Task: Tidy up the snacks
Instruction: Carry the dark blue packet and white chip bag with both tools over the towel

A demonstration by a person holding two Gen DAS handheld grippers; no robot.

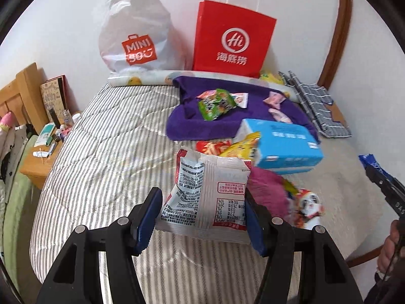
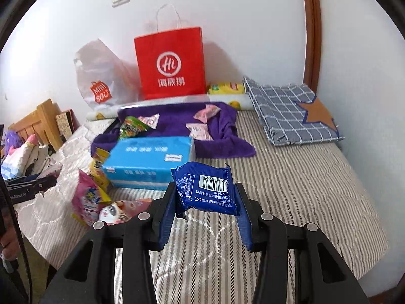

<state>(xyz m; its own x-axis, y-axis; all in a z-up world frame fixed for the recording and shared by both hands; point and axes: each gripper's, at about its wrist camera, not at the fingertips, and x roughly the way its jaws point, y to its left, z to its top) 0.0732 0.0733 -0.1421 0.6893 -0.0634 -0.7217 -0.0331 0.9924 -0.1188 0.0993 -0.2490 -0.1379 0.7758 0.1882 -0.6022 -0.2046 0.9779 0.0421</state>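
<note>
Your left gripper (image 1: pixel 202 217) pinches a white snack packet (image 1: pixel 207 195) and your right gripper (image 2: pixel 205 202) a blue snack packet (image 2: pixel 206 188), both clear above the bed (image 2: pixel 291 177), the purple towel (image 2: pixel 177 119) lying ahead, nearer your right fingers.

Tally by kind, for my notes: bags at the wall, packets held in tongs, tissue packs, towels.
Bags: 2 (white bag, red bag)
Held packets: 2 (white packet in left tongs, blue packet in right tongs)
Tissue pack: 1
Towel: 1
Total: 6
</note>
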